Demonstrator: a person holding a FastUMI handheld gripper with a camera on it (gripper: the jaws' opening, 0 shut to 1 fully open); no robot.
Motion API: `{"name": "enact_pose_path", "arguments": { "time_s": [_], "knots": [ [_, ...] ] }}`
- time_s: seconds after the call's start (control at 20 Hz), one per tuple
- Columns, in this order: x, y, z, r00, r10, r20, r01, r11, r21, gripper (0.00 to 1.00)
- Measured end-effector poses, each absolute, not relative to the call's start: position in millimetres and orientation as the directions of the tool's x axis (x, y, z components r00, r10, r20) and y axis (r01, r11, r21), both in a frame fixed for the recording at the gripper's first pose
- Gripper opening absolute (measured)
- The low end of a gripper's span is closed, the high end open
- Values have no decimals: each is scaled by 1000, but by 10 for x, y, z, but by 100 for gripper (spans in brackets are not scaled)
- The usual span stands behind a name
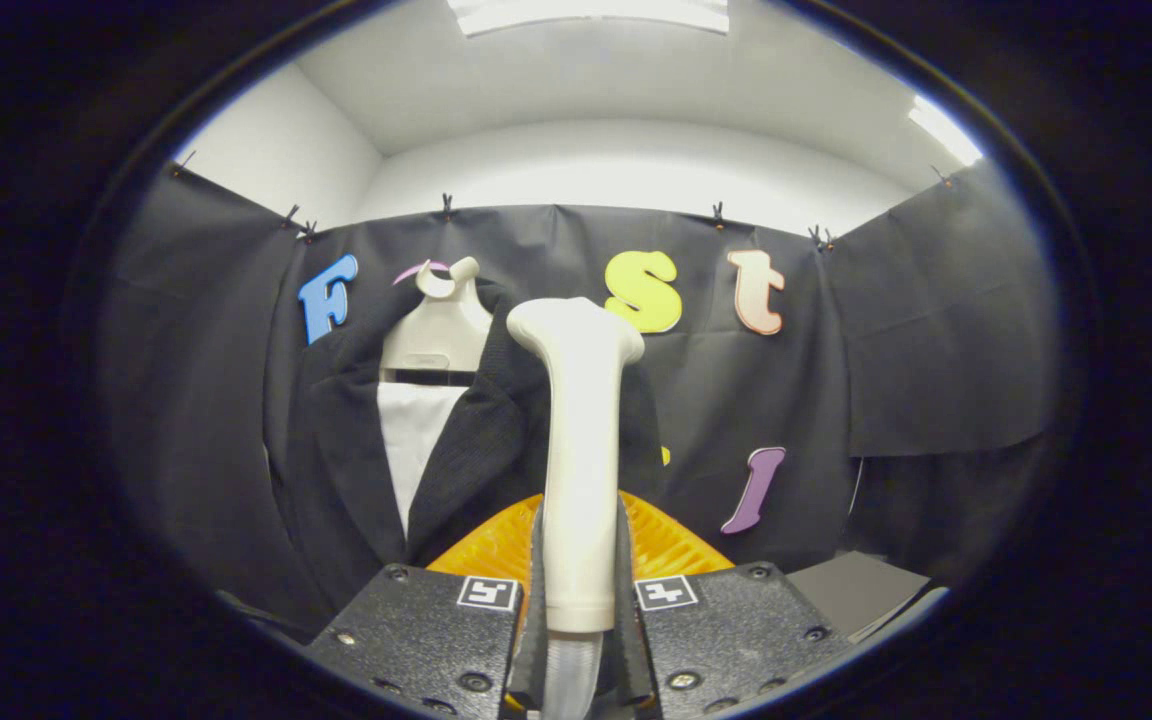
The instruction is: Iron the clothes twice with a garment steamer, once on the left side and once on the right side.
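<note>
While my claw (579, 600) is clamped on the steamer (579, 450), both fingers (531, 600) press its white handle from either side, and the steamer stands upright between them, its head at the top. Behind the steamer, to its left, a dark jacket (336, 450) hangs on a pale hanger (439, 335) over a white shirt (411, 440). An orange ribbed piece (671, 545) shows low behind the handle.
</note>
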State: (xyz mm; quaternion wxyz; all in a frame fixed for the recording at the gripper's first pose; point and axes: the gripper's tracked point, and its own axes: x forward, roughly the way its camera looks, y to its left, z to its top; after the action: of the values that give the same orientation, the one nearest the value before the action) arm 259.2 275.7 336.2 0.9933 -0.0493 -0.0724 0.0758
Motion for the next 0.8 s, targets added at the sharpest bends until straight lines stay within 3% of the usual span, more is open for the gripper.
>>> {"name": "enact_pose_path", "arguments": {
  "time_s": [0.8],
  "knots": [
    [2348,2719,2632,993,113,29,-106,978,-182,29]
  ]
}}
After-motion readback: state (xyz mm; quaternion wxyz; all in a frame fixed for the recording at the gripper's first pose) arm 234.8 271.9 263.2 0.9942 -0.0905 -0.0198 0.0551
